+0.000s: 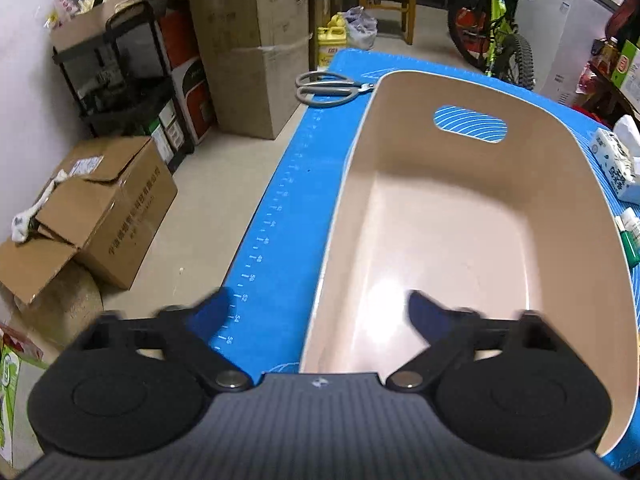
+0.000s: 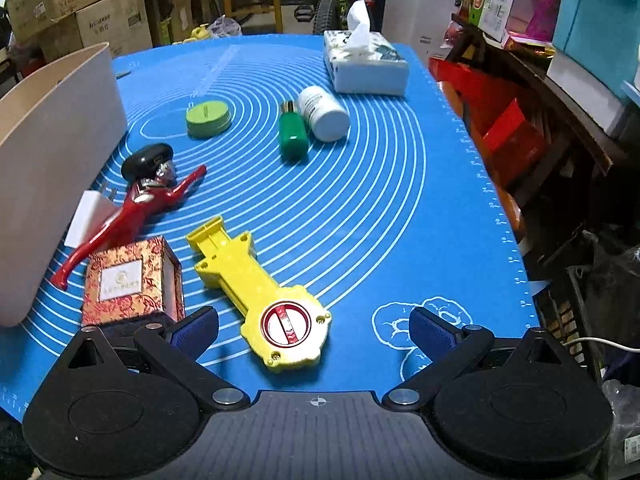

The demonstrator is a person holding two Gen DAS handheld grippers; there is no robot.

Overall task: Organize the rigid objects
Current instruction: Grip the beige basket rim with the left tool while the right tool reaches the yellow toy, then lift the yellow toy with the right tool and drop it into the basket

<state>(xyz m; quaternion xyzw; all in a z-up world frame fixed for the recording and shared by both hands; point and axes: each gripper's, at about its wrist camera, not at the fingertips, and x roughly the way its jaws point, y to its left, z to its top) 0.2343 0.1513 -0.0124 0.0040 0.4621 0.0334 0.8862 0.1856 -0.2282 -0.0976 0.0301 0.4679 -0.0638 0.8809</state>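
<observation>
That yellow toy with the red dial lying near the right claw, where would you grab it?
I'd take the yellow toy by its narrow handle, coming from above with the right gripper and closing across its width. It lies flat, and the round dial end looks too wide for the open jaws.

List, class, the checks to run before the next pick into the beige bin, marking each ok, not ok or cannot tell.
1. Beige bin empty, room inside: ok.
2. Right gripper open, nothing between its jaws: ok.
3. Yellow toy launcher lies flat, free of neighbours: ok.
4. Left gripper open, straddling the bin's near wall: ok.
5. Red action figure clear of the black case: not ok, touching.
6. Scissors closed: ok.
</observation>
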